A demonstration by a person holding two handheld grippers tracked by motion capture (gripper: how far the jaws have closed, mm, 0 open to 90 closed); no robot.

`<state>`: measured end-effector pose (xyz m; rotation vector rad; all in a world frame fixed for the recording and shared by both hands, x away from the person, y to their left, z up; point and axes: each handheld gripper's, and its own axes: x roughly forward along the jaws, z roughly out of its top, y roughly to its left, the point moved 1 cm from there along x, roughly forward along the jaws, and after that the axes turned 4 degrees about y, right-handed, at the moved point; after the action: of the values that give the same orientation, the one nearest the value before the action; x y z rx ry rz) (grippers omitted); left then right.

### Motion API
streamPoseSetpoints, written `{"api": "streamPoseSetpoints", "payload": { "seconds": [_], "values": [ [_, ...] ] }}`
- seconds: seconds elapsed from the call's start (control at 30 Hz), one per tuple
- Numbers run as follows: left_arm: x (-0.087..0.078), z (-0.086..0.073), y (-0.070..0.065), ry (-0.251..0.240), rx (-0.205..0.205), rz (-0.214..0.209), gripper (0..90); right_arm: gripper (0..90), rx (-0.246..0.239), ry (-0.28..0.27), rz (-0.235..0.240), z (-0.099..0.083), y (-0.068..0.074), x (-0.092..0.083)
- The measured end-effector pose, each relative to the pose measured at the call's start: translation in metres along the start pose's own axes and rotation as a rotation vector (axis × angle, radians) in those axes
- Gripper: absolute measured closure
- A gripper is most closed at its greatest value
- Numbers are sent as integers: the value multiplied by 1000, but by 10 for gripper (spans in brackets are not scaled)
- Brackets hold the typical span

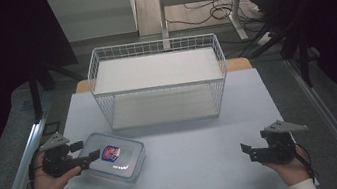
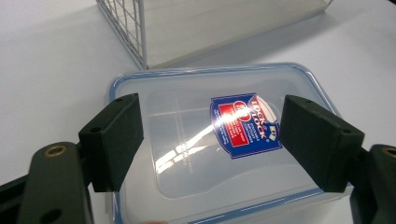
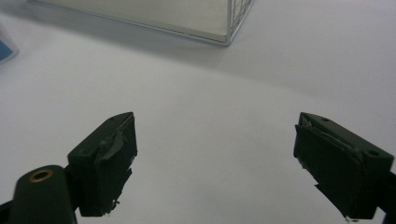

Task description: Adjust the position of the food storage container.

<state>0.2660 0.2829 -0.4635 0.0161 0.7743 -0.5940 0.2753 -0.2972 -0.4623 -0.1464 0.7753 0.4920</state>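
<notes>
Under the wide-open, empty left claw (image 2: 210,140), clear blue-rimmed lidded box (image 2: 224,140) with red-blue label

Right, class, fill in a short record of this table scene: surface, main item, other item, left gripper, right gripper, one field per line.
surface: pale grey table
main item: clear plastic food container with blue-edged lid and a blue and red label, lying flat at the table's left front
other item: white wire basket at the back middle, apart from the container
left gripper: open, jaws spread over the container lid, not pressing on it
right gripper: open, nothing between the jaws, over bare table at the right front
</notes>
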Motion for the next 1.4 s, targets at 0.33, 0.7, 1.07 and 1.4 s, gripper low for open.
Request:
{"api": "streamPoseSetpoints", "payload": {
  "seconds": [0.33,0.7,1.07,1.4],
  "values": [
    [-3,-2,-2,-2,-2,10,217,152,-2,14,11,0,1,2],
    [-6,-2,3,-6,-25,3,229,160,-8,25,12,1,2,2],
    [-18,-7,19,60,-25,132,383,171,6,28,-11,1,-3,1],
    [-25,-15,37,120,-28,180,597,178,26,40,-29,-1,-5,5]
  ]
}}
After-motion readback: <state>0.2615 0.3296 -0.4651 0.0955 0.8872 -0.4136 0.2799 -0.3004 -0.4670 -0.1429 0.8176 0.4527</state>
